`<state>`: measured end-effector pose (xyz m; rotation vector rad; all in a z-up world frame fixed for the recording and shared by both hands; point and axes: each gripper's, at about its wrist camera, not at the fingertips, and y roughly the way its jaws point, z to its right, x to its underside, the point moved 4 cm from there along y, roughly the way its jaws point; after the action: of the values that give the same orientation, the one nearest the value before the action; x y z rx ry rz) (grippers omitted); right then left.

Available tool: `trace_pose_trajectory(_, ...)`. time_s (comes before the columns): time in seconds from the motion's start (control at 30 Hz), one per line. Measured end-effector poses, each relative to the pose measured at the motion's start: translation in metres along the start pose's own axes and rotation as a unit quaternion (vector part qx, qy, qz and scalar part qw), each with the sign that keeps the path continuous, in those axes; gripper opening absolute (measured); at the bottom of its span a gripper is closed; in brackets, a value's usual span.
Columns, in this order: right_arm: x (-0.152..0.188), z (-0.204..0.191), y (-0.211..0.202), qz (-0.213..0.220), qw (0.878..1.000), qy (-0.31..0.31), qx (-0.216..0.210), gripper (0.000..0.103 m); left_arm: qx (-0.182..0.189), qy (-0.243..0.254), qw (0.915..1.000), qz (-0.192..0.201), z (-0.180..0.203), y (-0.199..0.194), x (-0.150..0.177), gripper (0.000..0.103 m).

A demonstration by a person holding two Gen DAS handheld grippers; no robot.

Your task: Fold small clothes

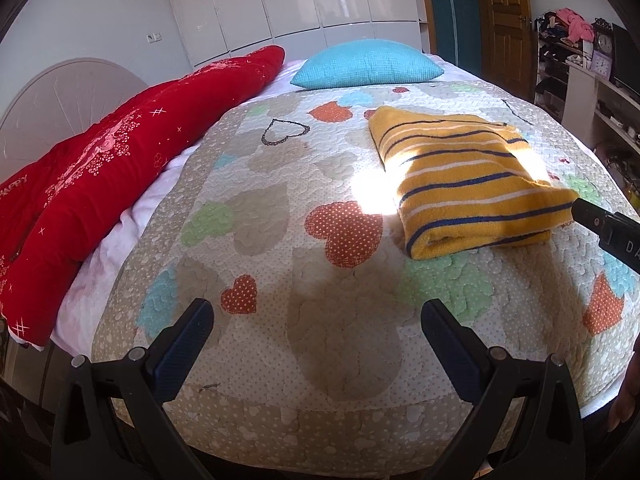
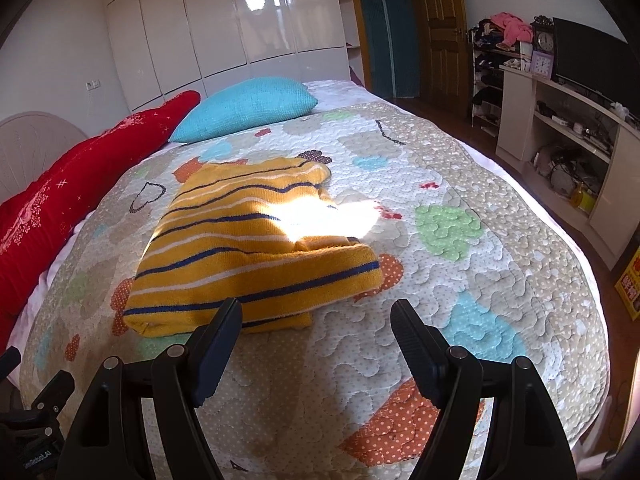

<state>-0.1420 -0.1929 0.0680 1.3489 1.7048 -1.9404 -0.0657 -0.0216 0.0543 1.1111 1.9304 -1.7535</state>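
A yellow garment with blue and white stripes [image 1: 468,180] lies folded into a thick rectangle on the heart-patterned quilt [image 1: 280,240]. It also shows in the right wrist view [image 2: 248,252]. My left gripper [image 1: 316,320] is open and empty above the quilt, left of and nearer than the garment. My right gripper [image 2: 316,320] is open and empty just in front of the garment's near edge. Its left fingertip [image 2: 228,316] overlaps that edge in the view. A tip of the right gripper shows at the right edge of the left wrist view [image 1: 600,220], beside the garment's corner.
A long red cushion [image 1: 100,184] lies along the quilt's left side and a turquoise pillow [image 1: 368,64] at the far end. White wardrobes [image 2: 224,20] stand behind. Shelves with clocks and clutter [image 2: 560,112] line the right wall.
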Motion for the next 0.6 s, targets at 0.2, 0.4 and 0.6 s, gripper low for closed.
trace_pose_trajectory(0.2, 0.001, 0.001, -0.002, 0.003, 1.000, -0.006, 0.008, 0.082, 0.005, 0.006, 1.0000, -0.001, 0.005, 0.000, 0.001, 0.103)
trace_pose_trajectory(0.4, 0.001, 0.004, -0.001, 0.001, 1.000, 0.001, 0.012, 0.082, 0.017, 0.006, 0.9998, 0.001, 0.007, -0.003, 0.002, 0.103)
trace_pose_trajectory(0.6, 0.001, 0.007, -0.002, -0.001, 1.000, 0.006, 0.013, 0.082, 0.021, 0.009, 0.9997, 0.002, 0.011, -0.003, 0.003, 0.103)
